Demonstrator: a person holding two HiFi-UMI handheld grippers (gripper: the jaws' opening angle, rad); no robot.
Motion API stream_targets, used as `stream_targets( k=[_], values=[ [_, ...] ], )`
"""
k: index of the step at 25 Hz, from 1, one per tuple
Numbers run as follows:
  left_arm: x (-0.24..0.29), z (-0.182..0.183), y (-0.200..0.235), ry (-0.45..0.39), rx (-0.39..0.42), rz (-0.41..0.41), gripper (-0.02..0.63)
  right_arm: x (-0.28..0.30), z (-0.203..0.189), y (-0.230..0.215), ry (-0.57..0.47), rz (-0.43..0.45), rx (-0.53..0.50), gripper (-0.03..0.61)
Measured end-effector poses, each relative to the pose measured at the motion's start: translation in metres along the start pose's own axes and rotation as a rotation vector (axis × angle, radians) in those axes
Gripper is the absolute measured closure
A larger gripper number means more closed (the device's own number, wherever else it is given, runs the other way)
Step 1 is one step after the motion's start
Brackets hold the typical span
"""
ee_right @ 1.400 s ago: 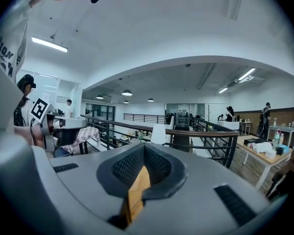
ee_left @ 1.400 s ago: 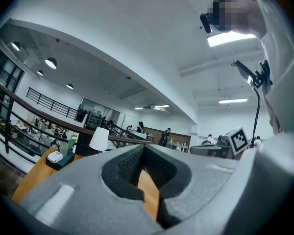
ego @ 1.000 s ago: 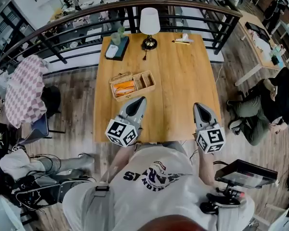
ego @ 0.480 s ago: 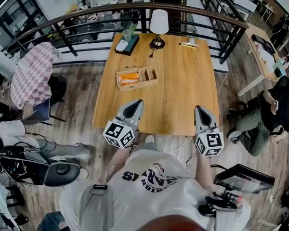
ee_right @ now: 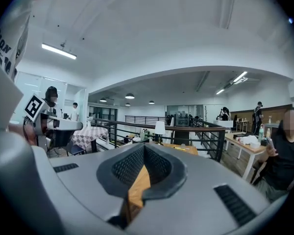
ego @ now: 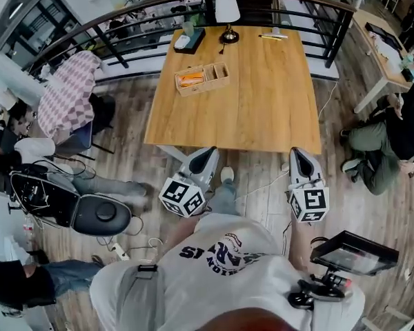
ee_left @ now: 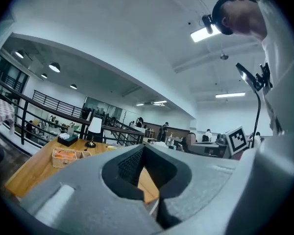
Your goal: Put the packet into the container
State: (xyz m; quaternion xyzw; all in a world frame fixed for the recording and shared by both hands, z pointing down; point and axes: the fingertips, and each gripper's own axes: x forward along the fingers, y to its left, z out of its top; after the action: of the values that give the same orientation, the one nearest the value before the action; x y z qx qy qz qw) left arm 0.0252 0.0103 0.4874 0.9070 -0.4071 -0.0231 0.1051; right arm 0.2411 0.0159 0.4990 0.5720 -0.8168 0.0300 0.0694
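A wooden container (ego: 210, 76) with compartments sits on the far left part of the wooden table (ego: 255, 95), and an orange packet (ego: 189, 80) lies in its left compartment. The left gripper view also shows the container (ee_left: 76, 155) and the packet (ee_left: 64, 153). Both grippers hang in front of the table's near edge, over the floor. My left gripper (ego: 209, 155) is shut with nothing in it, its tips (ee_left: 143, 150) touching. My right gripper (ego: 299, 155) is also shut and empty, its tips (ee_right: 145, 150) pressed together.
A white lamp (ego: 227, 9), a dark box (ego: 189, 41) and pens (ego: 272, 36) stand at the table's far edge, against a black railing (ego: 124, 29). An office chair (ego: 100, 216) and a checkered cloth (ego: 69, 95) are to the left. A person sits at the right (ego: 390, 140).
The person has stepped back from the table. Both grippers, earlier over the table's near edge, now hang over the floor. The table and container look smaller and farther away.
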Motion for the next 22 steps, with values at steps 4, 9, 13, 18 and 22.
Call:
stream_targets(
  k=[4, 9, 13, 18, 22],
  values=[
    [-0.042, -0.027, -0.039, 0.065, -0.017, 0.005, 0.615, -0.041, -0.011, 0.022, -0.015, 0.029, 0.032, 0.569],
    [-0.069, -0.032, -0.063, 0.063, 0.000, -0.027, 0.615, -0.080, -0.008, 0.049, -0.036, 0.029, 0.008, 0.569],
    [-0.075, -0.018, -0.076, 0.012, 0.021, -0.084, 0.615, -0.095, -0.002, 0.059, -0.034, 0.005, -0.019, 0.571],
    [-0.097, -0.003, -0.078, -0.009, 0.050, -0.134, 0.615, -0.102, 0.007, 0.092, -0.021, 0.029, -0.020, 0.571],
    [-0.111, -0.008, -0.071, -0.002, 0.016, -0.131, 0.615, -0.100, 0.014, 0.115, -0.015, 0.057, -0.039, 0.571]
  ],
)
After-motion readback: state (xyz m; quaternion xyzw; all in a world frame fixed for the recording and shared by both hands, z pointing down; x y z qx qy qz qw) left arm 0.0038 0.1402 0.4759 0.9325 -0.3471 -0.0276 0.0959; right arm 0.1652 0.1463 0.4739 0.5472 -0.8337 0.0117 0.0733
